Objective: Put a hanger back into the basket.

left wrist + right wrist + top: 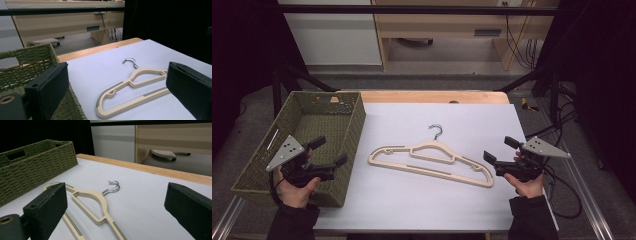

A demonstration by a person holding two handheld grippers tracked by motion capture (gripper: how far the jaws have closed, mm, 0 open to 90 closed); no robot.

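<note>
Cream plastic hangers (432, 159), seemingly two stacked, lie flat in the middle of the white table sheet (437, 200), metal hook toward the far edge. My left gripper (332, 151) hovers over the basket's near right corner, to the left of the hangers, with its jaws open and nothing between them. My right gripper (499, 149) is held at the sheet's right edge, just right of the hangers' end, also open with nothing in it. In the left gripper view the hangers (132, 85) lie ahead between the jaws (117, 75). The right gripper view shows the hangers (97, 202) and their hook ahead of its jaws (116, 200).
A green woven basket (357, 120) stands at the table's left side, its inside bare (37, 167). A wooden table edge (432, 96) runs along the back. Black frame bars and cables stand at both sides. Wooden furniture stands on the floor beyond.
</note>
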